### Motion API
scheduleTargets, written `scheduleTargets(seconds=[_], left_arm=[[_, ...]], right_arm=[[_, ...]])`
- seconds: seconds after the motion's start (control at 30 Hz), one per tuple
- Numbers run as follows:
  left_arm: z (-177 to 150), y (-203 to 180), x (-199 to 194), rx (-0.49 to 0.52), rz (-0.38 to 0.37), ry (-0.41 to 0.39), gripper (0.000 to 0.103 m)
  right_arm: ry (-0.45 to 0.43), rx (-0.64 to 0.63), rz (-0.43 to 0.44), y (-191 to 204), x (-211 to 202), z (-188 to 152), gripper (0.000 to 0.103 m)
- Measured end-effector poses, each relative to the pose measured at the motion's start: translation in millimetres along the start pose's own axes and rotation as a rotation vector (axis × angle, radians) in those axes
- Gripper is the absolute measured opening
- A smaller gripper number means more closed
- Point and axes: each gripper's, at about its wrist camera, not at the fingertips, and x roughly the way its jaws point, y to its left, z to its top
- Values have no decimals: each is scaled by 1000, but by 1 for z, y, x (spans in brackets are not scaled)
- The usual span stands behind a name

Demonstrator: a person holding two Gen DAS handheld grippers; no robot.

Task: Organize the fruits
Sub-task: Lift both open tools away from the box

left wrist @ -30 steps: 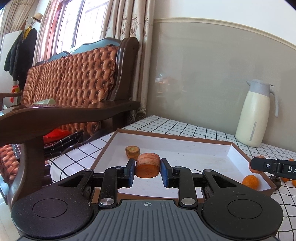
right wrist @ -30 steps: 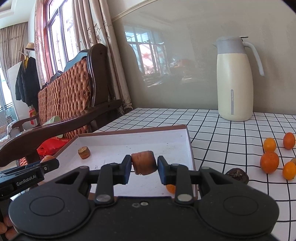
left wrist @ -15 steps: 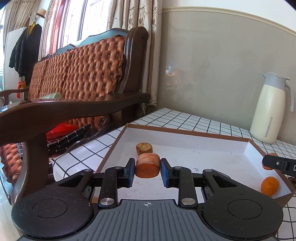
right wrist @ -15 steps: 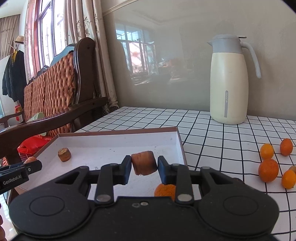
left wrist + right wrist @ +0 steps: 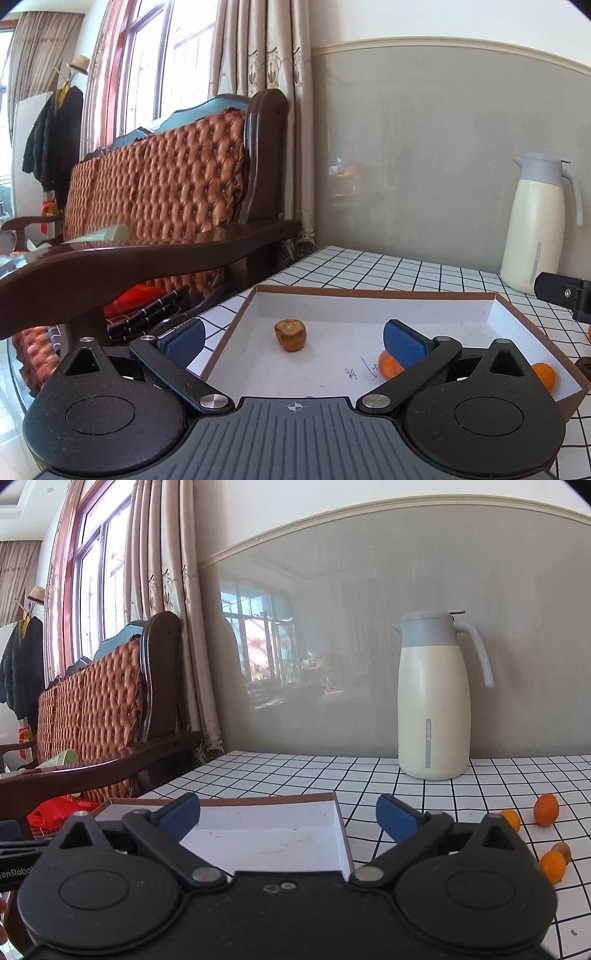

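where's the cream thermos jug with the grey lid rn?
The cream thermos jug with the grey lid stands upright at the back of the grid-pattern table against the grey wall, right of centre in the right wrist view, beyond the white cardboard tray.

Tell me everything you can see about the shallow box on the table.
The shallow box is a low open tray, apparently cardboard, with brown outer walls and rim and a white inside bearing a small pen scribble. It lies flat on the checked tablecloth, near the table's edge beside the wooden sofa. Inside lie a brownish cut fruit piece and two small orange fruits, one partly hidden behind the left gripper, which hangs open over the box.
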Motion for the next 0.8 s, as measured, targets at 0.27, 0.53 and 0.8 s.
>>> scheduleTargets(seconds=[0.27, 0.53, 0.8], left_arm=[[2, 1, -3, -11, -1, -1, 103], [1, -8, -8, 31, 0, -25, 103], [0, -19, -18, 82, -15, -50, 103]], right_arm=[[-7, -17, 36, 6, -2, 1, 97], [20, 8, 70, 2, -4, -1, 97], [31, 5, 92, 0, -13, -2, 97]])
